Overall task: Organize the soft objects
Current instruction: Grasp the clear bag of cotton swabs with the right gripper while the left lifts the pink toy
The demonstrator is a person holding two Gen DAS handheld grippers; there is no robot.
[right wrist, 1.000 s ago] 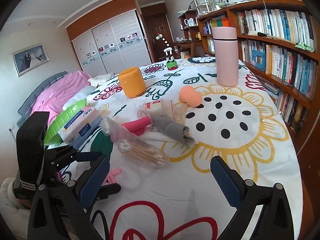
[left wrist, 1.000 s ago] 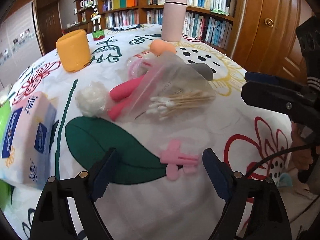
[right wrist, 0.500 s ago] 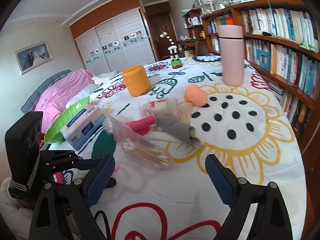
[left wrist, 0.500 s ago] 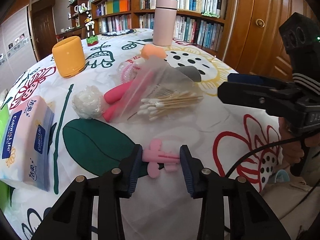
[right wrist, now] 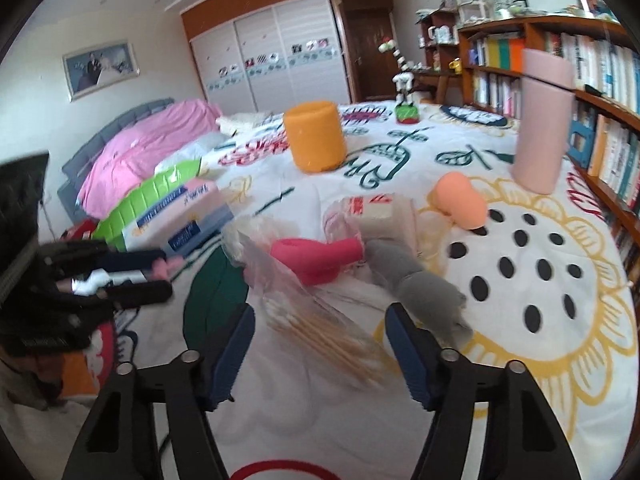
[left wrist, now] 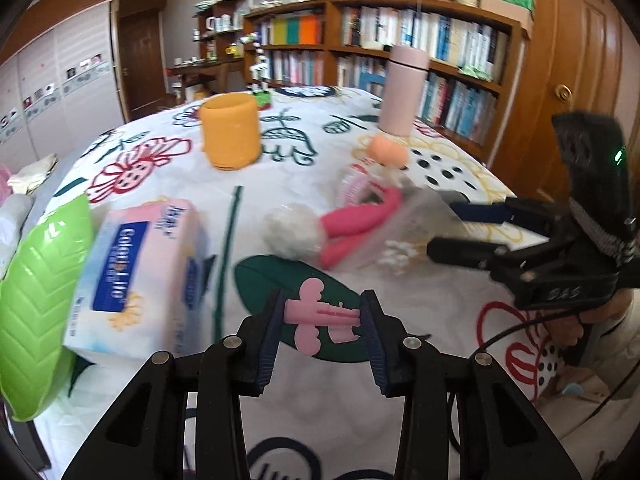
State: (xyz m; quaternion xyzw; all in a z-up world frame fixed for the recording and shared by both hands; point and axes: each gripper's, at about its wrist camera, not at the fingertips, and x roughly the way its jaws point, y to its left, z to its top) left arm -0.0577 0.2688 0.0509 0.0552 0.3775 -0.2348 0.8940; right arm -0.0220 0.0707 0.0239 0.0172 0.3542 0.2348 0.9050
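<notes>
Both tools are black plastic: left gripper (left wrist: 322,316) and right gripper (right wrist: 320,330) carry ribbed navy pads (left wrist: 269,334), silver screws, trailing black cable.

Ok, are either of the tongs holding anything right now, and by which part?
The left tongs grip the small pink clip across its middle bar, one pad at each end. The right tongs are open, holding nothing.

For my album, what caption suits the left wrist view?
Left gripper pinches a small pink flat toy above the floral bedspread.
</notes>
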